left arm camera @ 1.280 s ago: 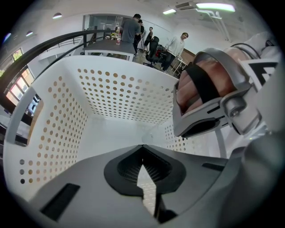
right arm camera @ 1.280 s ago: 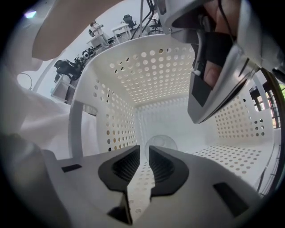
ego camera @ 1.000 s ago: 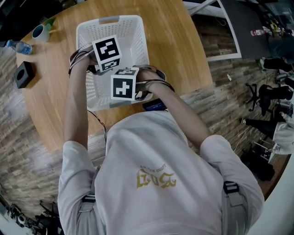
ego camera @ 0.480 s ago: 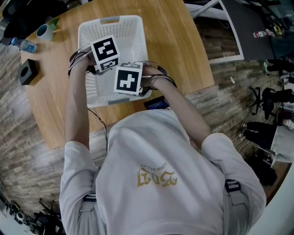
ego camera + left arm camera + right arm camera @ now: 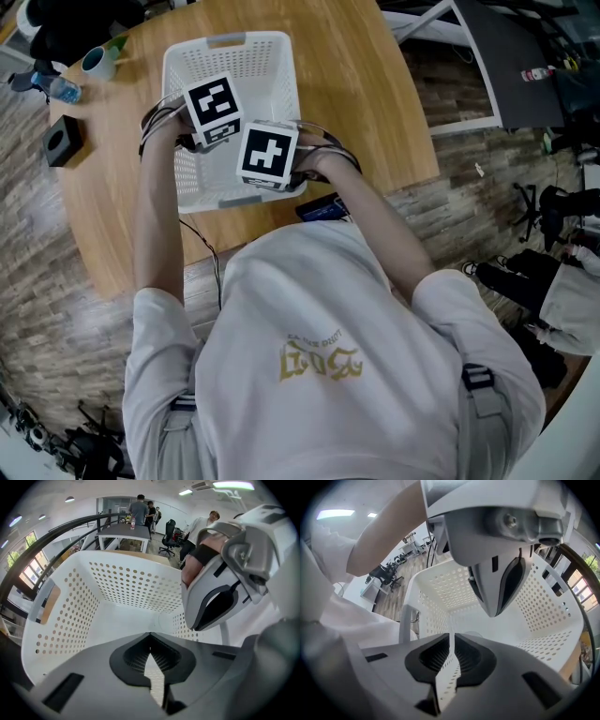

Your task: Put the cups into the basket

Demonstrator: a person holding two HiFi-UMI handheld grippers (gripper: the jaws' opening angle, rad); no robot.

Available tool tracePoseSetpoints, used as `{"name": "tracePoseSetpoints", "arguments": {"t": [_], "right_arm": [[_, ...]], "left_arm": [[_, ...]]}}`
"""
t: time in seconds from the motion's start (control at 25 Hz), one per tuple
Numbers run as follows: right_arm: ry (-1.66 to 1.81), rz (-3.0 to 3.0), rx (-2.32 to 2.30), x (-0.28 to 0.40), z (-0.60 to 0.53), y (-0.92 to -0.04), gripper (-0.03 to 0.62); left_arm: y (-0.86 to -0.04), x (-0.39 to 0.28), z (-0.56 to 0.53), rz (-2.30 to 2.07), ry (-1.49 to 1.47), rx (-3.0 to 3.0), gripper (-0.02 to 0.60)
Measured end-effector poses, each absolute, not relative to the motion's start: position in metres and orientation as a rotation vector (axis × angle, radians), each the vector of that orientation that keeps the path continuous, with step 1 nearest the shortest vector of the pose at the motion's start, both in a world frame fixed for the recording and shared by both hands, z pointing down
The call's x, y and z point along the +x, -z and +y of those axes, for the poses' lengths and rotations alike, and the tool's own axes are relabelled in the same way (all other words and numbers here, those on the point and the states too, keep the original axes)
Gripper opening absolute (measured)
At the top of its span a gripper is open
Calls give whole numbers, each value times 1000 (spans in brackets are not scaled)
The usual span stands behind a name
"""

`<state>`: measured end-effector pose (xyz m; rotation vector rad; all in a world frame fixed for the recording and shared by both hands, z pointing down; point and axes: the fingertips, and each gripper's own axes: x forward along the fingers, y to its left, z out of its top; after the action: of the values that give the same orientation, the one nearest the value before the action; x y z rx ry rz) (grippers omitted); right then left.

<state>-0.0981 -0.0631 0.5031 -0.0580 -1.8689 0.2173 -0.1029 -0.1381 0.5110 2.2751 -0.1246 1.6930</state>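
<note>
The white perforated basket (image 5: 272, 70) stands on the round wooden table. Both grippers hang inside it, side by side. My left gripper (image 5: 150, 637) is shut with nothing between its jaws and points at the basket's floor (image 5: 122, 620). Its marker cube (image 5: 214, 110) shows in the head view. My right gripper (image 5: 452, 637) is also shut and empty, and its cube (image 5: 270, 155) sits near the basket's near wall. A pale rounded shape (image 5: 474, 633) lies on the basket floor; I cannot tell if it is a cup. A teal and white cup (image 5: 97, 62) stands on the table's far left.
A small water bottle (image 5: 58, 89) and a black box (image 5: 64, 141) lie left of the basket. A dark blue flat object (image 5: 323, 206) sits at the table's near edge. The table edge (image 5: 412, 103) runs close on the right, with desks, chairs and people beyond.
My right gripper has moved forward and a little right, from the basket's near rim to deeper over the basket. The left gripper has stayed put.
</note>
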Motion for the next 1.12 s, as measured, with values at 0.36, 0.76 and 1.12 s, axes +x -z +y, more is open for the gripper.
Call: {"name": "tracePoseSetpoints", "arguments": {"t": [0.36, 0.76, 1.12], "right_arm": [[-319, -1980, -37, -111, -66, -494, 28], [-342, -2086, 10, -112, -69, -483, 14], [-376, -2160, 51, -112, -76, -471, 11]], "left_arm": [[-504, -97, -148, -219, -1689, 2391, 6], [-470, -87, -163, -485, -1608, 2601, 6], [-472, -97, -155, -583, -1489, 2567, 6]]}}
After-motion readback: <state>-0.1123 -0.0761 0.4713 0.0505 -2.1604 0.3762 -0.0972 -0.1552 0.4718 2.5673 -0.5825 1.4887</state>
